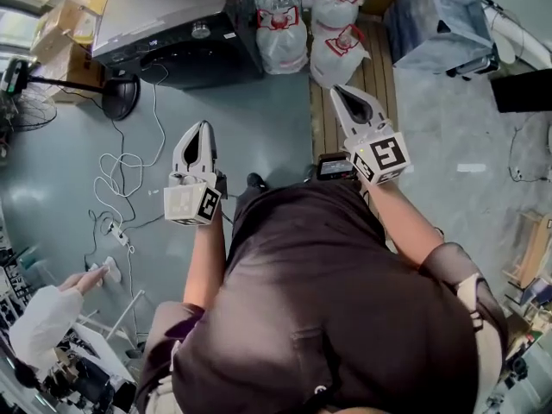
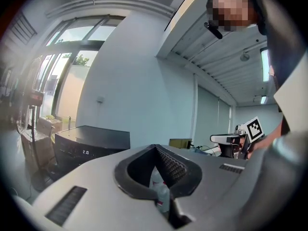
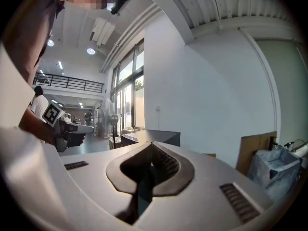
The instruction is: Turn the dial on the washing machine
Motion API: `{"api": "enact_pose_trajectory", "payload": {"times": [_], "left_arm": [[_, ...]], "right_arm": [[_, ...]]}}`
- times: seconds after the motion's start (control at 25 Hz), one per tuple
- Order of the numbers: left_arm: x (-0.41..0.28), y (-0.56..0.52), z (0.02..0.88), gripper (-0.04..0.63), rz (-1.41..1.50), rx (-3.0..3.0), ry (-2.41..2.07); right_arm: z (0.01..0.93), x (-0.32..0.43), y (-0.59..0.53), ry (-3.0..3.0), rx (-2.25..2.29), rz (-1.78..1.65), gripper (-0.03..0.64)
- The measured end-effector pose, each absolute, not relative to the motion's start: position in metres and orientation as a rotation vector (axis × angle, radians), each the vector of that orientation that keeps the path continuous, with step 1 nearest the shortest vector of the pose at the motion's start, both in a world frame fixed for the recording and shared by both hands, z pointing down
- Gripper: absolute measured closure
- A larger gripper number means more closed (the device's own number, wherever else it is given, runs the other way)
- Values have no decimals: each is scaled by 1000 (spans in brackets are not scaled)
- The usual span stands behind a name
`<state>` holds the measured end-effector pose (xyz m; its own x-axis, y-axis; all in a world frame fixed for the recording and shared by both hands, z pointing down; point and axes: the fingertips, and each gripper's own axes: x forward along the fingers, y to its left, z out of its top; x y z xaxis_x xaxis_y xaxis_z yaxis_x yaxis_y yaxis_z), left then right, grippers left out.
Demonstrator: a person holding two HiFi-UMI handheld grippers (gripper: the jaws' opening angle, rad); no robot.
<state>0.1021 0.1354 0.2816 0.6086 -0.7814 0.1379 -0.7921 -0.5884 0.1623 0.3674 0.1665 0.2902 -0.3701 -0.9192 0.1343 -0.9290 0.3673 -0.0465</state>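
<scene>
The washing machine is a black box with a grey lid, standing on the floor well ahead of me. Its round dial sits on the front control strip. My left gripper is held at waist height, short of the machine and pointing toward it, jaws shut with nothing between them. My right gripper is raised further right, also shut and empty, pointing at the water bottles. In the left gripper view the washing machine shows far beyond the closed left gripper. The right gripper sees the washing machine at a distance.
Several large water bottles stand right of the machine on a wooden pallet. A fan stand and loose white cables lie on the floor at left. A person's white sleeve reaches toward a power strip at lower left.
</scene>
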Motion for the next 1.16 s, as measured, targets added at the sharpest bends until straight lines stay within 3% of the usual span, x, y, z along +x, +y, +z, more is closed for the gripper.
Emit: {"api": "enact_pose_trajectory", "payload": {"times": [1.16], "left_arm": [[47,101,274,580,70,2687,-1177]], "right_arm": [[288,306,140,-2463,1802,174,595]]}}
